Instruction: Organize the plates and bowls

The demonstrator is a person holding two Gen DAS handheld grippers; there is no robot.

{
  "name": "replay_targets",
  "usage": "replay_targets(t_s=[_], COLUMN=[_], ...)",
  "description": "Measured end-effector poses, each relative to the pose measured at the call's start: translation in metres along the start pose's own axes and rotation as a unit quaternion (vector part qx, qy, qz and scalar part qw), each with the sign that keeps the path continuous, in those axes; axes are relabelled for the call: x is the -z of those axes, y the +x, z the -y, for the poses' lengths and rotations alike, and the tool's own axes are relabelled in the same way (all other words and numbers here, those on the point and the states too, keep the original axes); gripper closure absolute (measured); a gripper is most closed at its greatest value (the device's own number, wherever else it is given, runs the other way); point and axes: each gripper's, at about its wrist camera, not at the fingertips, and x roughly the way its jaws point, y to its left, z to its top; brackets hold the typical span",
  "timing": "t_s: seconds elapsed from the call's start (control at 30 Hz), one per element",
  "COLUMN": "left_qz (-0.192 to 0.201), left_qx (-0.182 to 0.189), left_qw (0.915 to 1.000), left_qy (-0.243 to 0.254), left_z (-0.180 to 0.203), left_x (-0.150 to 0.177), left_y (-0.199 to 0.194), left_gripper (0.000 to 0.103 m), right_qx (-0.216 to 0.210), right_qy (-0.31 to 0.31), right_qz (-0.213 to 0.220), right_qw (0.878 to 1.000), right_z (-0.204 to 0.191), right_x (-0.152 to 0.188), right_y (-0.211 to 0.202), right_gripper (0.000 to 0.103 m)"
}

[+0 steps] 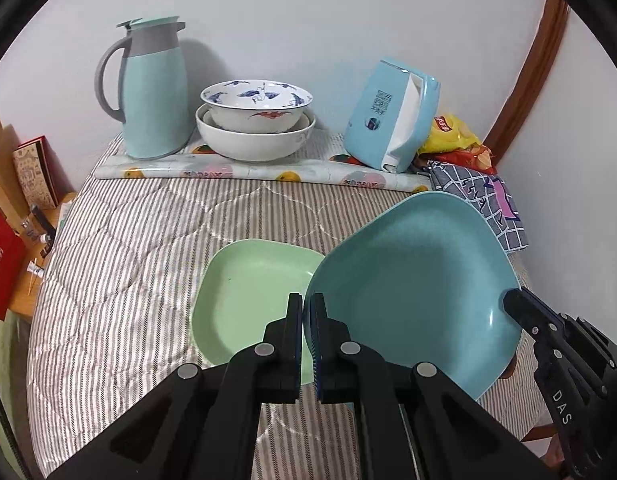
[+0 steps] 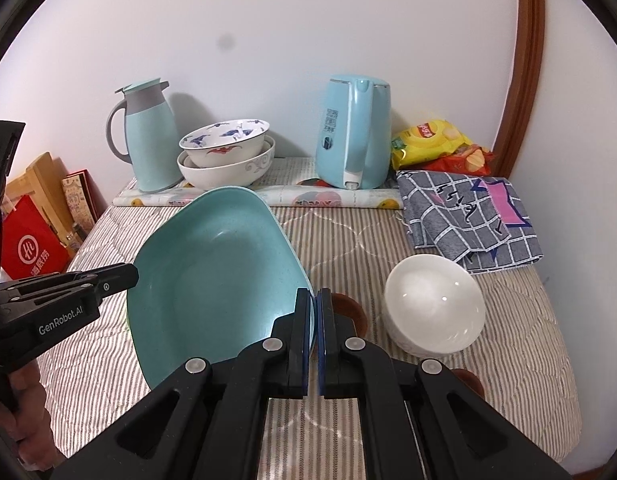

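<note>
Tools (image 2: 315, 300) read "GenRobot.AI" – "DAS" – gripping blue plate (image 2: 212, 280).

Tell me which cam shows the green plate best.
Left wrist: the green plate lies mostly exposed on the striped quilt, partly behind the blue plate. Right wrist shows at most a thin green edge under the blue plate.

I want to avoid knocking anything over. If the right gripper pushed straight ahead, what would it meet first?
Probably the blue kettle at the back; the right gripper, clamped on the blue plate, points over bare striped cloth. Depth is unclear.
</note>
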Motion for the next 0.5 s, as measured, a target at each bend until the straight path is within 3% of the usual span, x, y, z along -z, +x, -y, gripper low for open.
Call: replay_targets(t_s=[0.5], left_qz=[-0.019], left_qx=[-0.014], left_qw=[0.9993], left_qy=[-0.030], left_z=[-0.040], left_x=[0.008], left_y=[0.015], left_gripper=[0.098], right_qx=[-0.019], right_qy=[-0.015], right_qz=[-0.025], right_qw=[0.999], right_z=[-0.032], right_x=[0.008], right_y=[0.029], right_gripper=[0.100])
